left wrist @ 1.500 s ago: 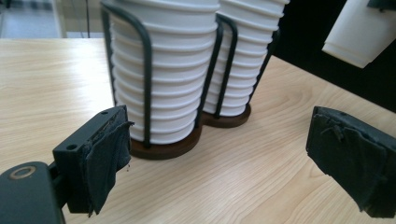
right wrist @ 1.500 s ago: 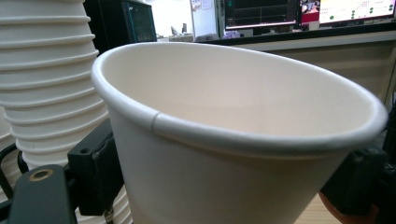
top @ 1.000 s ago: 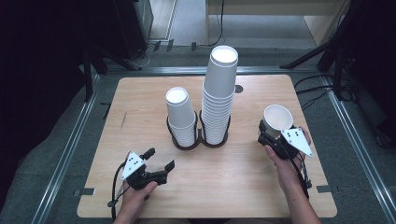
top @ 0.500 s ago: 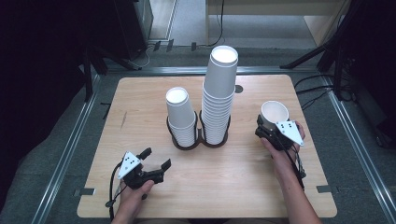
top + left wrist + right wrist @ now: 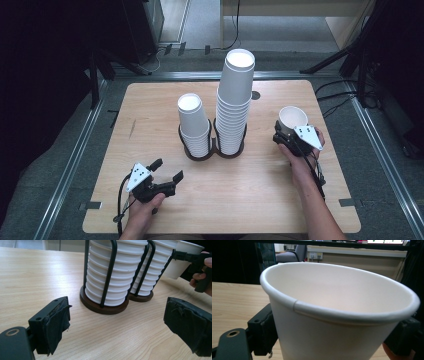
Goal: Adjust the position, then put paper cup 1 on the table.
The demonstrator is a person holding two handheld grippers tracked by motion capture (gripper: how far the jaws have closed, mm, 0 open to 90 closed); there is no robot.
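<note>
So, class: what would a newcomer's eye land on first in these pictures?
Probably the tall stack of white paper cups in a dark wire holder at the wooden table's centre, with a shorter stack beside it. Next, the single white paper cup gripped by the right gripper.

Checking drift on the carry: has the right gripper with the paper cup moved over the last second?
Yes. The right gripper, shut on the single paper cup, has slid toward the tall cup stack and come lower over the table.
</note>
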